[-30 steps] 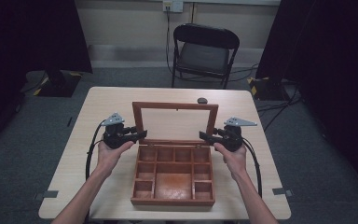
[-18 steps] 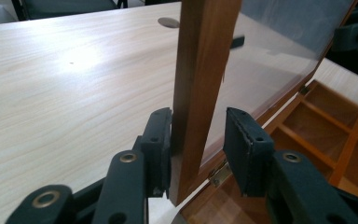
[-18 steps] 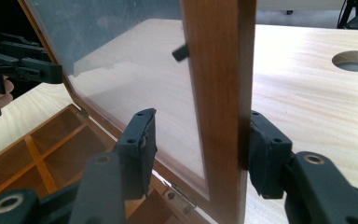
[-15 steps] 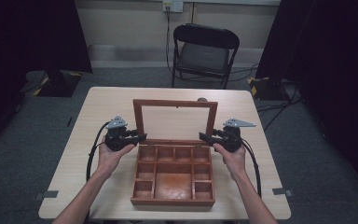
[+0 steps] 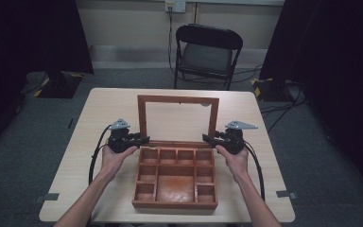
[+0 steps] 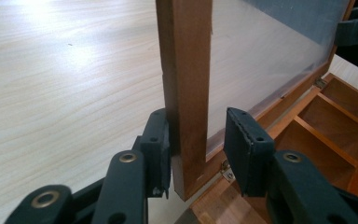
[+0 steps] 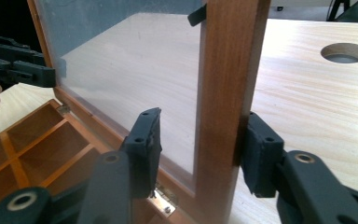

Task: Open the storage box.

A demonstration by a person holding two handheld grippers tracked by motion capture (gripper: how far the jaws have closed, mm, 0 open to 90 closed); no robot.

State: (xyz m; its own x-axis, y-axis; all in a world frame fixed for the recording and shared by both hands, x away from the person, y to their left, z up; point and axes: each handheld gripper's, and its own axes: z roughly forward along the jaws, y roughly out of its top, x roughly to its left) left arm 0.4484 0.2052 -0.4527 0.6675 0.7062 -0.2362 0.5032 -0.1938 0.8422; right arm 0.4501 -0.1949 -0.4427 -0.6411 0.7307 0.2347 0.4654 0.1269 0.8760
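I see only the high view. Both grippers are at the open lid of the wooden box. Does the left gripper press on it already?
Observer: Not fully. The lid's frame stands between the jaws of the left gripper; the outer pad touches it, the inner pad stands apart.
Operator: And the right gripper?
Observer: The same: the right gripper has its outer pad on the frame, its inner pad off the pane.

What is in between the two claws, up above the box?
The lid stands upright between the left claw and the right claw: a wooden frame with a clear pane. The high view shows it.
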